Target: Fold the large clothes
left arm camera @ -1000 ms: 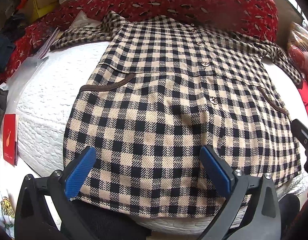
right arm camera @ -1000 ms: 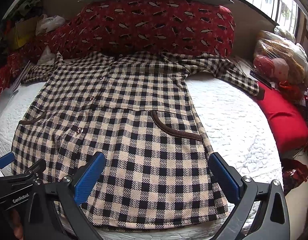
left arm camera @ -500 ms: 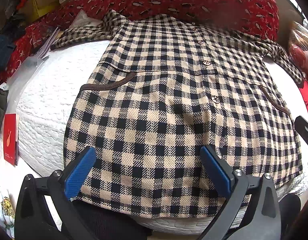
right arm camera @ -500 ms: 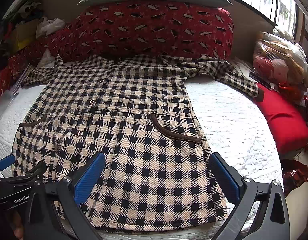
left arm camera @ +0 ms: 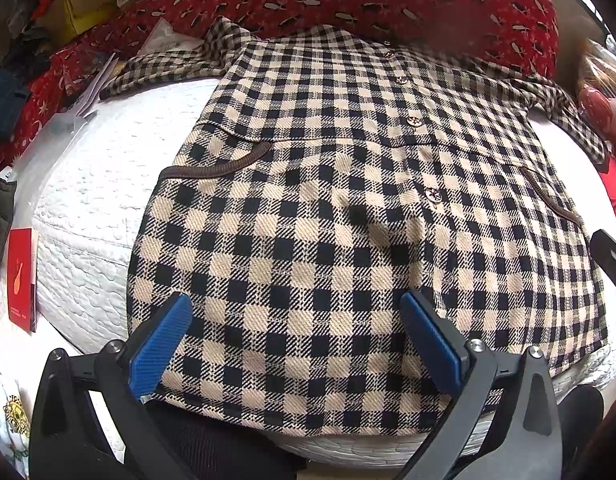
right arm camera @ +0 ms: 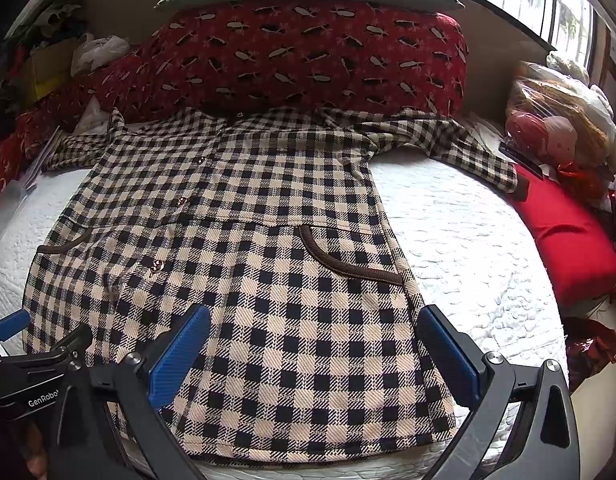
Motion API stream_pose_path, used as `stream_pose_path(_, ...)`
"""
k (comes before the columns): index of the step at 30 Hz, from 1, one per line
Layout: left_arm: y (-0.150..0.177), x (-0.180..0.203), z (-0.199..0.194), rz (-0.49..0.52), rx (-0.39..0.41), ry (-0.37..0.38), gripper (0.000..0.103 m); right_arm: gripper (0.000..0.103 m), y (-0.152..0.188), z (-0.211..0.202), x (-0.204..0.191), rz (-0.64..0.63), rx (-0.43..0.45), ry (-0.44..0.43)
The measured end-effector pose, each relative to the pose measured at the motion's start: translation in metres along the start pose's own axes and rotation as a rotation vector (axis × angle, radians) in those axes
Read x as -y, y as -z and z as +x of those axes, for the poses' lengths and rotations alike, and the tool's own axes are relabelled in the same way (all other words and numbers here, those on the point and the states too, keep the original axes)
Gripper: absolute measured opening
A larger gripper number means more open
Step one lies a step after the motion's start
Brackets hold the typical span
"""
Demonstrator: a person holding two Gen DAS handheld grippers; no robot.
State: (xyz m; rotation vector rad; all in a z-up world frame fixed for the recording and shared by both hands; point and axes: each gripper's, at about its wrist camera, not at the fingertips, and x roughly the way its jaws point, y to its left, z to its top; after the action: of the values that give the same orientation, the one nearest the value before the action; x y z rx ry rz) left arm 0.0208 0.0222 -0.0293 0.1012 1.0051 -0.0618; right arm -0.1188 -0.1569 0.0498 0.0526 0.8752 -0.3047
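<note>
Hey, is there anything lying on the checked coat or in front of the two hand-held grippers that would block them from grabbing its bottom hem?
Nothing visible does. The checked coat lies flat on the white mattress with nothing on top of it, and both the left hand-held gripper and right hand-held gripper hang open directly over its hem.

Checked coat [right arm camera: 243, 264]: black-and-cream gingham, woven, long-sleeved. Lies flat, front up, unfolded, hem near, collar far against red bedding. Row of small metal buttons [left arm camera: 432, 195] down front, left of centre in right wrist view. Two curved hip pockets with brown trim [right arm camera: 348, 264], one each side. Sleeves spread outward: left sleeve [left arm camera: 167, 70] toward far left, right sleeve [right arm camera: 460, 148] angled to far right, cuff at edge. Slight wrinkle near lowest button.
</note>
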Motion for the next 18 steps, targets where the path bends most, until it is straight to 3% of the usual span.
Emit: stream_pose_path(18,0.0008,0.0010,-0.0009,0.015,-0.016,0.003,0.103,0.103,0.0034,0.0088,0.0046,0.019,-0.045,-0.024)
